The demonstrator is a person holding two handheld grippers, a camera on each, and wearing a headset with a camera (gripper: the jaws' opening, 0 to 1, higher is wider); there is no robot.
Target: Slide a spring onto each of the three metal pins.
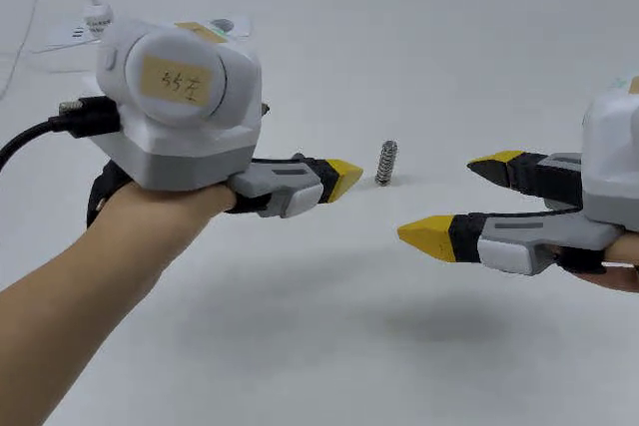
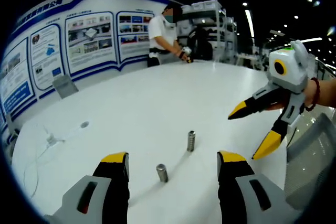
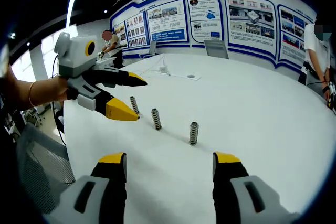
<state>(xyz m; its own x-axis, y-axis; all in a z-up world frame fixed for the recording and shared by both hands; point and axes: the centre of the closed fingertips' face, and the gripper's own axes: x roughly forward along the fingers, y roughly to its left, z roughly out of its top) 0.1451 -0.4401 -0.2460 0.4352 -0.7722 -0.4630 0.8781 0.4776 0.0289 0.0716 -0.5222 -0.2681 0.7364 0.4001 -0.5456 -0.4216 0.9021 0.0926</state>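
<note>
Three metal springs stand upright in a row on the white table (image 3: 252,108): the first spring (image 3: 134,104), the second spring (image 3: 156,118) and the third spring (image 3: 193,132). I cannot make out the pins inside them. One spring (image 1: 386,162) stands between the two grippers. Two short upright pieces (image 2: 191,140) (image 2: 161,172) stand ahead of my left gripper (image 2: 173,158), which is open and holds nothing. It comes in from the left (image 1: 339,182) (image 3: 137,99). My right gripper (image 3: 169,158) is also open and empty, coming in from the right (image 1: 444,197) (image 2: 245,135).
A power strip with a white cable (image 1: 95,17) lies at the table's far left. A grey mesh chair (image 3: 37,171) stands by the table edge. A person (image 2: 163,30) works at the far side. Wall posters (image 3: 210,14) hang behind.
</note>
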